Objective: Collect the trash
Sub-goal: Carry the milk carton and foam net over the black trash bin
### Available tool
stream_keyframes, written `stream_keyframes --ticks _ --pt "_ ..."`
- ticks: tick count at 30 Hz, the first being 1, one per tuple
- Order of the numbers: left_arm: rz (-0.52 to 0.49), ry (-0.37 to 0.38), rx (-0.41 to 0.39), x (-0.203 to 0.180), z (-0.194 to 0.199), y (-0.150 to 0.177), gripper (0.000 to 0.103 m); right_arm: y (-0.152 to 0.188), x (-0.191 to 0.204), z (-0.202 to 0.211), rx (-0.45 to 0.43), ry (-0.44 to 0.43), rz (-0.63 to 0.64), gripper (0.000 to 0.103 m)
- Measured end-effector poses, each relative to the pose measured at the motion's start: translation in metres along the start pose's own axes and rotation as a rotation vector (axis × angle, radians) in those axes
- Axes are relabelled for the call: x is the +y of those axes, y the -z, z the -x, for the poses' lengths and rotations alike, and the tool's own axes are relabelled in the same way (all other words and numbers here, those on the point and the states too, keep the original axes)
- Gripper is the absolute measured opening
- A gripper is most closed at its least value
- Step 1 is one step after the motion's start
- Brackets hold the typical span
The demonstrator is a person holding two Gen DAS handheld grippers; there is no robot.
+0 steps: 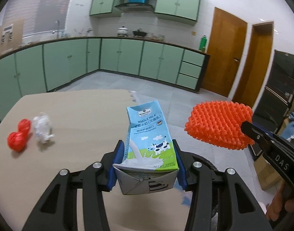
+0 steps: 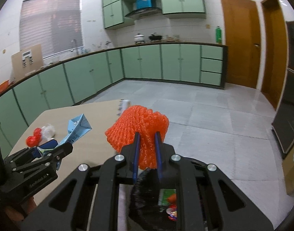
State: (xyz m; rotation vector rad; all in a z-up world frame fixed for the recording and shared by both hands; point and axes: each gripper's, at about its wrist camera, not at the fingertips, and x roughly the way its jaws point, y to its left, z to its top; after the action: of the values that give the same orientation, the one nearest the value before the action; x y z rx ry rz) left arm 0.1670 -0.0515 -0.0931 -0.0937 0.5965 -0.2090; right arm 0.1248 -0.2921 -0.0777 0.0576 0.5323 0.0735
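Observation:
My left gripper is shut on a blue whole-milk carton and holds it above the cardboard-covered table. My right gripper is shut on an orange foam fruit net, held beyond the table's right edge; the net also shows in the left wrist view. A red crumpled wrapper and a crumpled white wrapper lie on the table at the left. Below the right gripper a black-lined bin holds some trash.
Green kitchen cabinets run along the back and left. Wooden doors stand at the right. A dark appliance and cardboard boxes are at the far right. The tiled floor lies beyond the table.

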Motion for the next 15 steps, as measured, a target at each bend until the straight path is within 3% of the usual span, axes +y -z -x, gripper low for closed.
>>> stream_keyframes --ticks 15 --pt "-0.094 0.130 0.053 -0.090 -0.053 -0.003 0.048 0.033 -0.086 -0.011 0.054 0.145 -0.095 0.014"
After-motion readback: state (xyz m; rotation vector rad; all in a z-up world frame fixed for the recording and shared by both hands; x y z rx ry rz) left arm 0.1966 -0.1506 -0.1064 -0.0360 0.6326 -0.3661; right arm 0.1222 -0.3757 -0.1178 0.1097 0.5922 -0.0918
